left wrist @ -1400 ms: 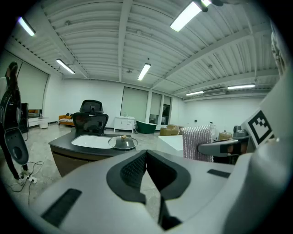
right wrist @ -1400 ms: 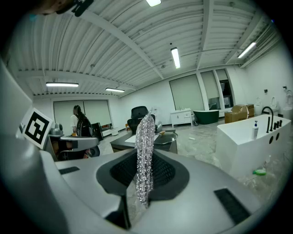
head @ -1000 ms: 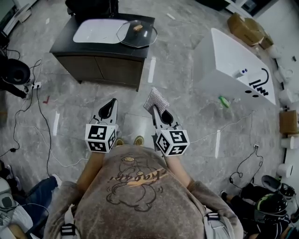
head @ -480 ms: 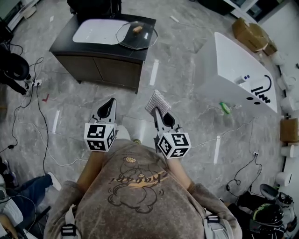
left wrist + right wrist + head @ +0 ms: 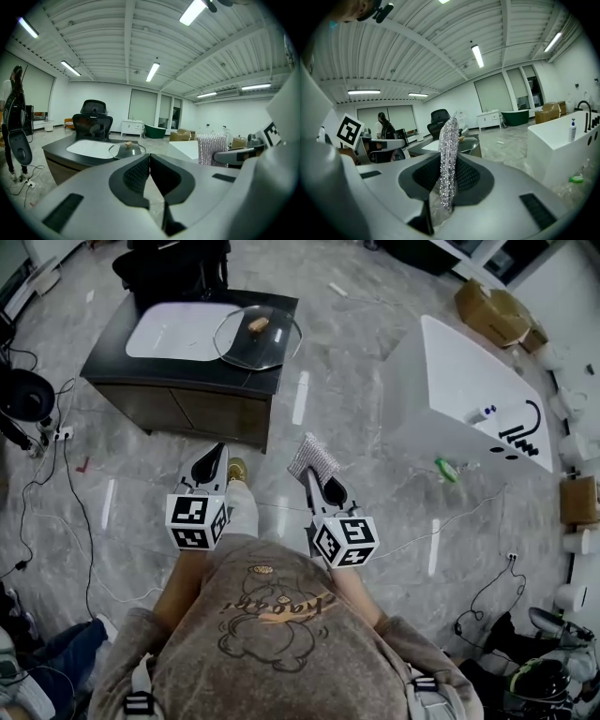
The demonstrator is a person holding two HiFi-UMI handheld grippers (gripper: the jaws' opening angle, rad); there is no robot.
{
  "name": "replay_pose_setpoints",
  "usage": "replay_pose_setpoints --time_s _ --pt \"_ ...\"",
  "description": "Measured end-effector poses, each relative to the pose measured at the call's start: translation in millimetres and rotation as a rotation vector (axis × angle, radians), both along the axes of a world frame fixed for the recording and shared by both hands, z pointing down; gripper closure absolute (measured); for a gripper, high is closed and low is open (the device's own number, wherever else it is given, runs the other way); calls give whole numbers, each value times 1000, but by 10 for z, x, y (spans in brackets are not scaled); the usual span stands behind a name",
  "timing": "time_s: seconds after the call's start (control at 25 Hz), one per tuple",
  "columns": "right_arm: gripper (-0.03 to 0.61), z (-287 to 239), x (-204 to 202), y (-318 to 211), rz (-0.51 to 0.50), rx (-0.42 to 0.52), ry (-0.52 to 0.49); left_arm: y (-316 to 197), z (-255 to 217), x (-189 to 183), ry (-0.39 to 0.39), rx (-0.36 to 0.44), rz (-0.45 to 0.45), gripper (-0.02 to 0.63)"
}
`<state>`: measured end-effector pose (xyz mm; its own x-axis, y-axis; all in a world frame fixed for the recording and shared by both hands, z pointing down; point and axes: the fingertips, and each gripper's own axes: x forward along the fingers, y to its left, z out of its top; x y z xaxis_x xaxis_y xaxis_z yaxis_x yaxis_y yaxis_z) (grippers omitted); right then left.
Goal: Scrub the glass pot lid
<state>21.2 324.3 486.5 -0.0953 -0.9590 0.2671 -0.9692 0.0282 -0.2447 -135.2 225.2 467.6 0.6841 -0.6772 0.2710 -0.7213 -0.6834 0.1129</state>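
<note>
Glass pot lid (image 5: pixel 256 337) lies far beyond jaws: left gripper (image 5: pixel 214 452) closed empty, right gripper (image 5: pixel 312 474) clamping scrubber (image 5: pixel 316 454).

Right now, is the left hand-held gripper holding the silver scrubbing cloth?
No, the silver cloth sits clamped in the right hand-held gripper.

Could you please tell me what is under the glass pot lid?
The glass pot lid rests on the dark cabinet, one edge over the white basin. Through the glass only those show; under its knob is hidden.
</note>
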Motion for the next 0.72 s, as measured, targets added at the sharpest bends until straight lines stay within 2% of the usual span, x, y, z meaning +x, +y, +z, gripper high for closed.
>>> replay_pose_setpoints --time_s 0.4,0.72 --pt "494 81 365 -1433 20 -23 -13 -1517 11 512 -1 -9 56 595" --pt "494 -113 574 -2719 41 -12 -16 -2743 -54 806 -16 -32 120 595"
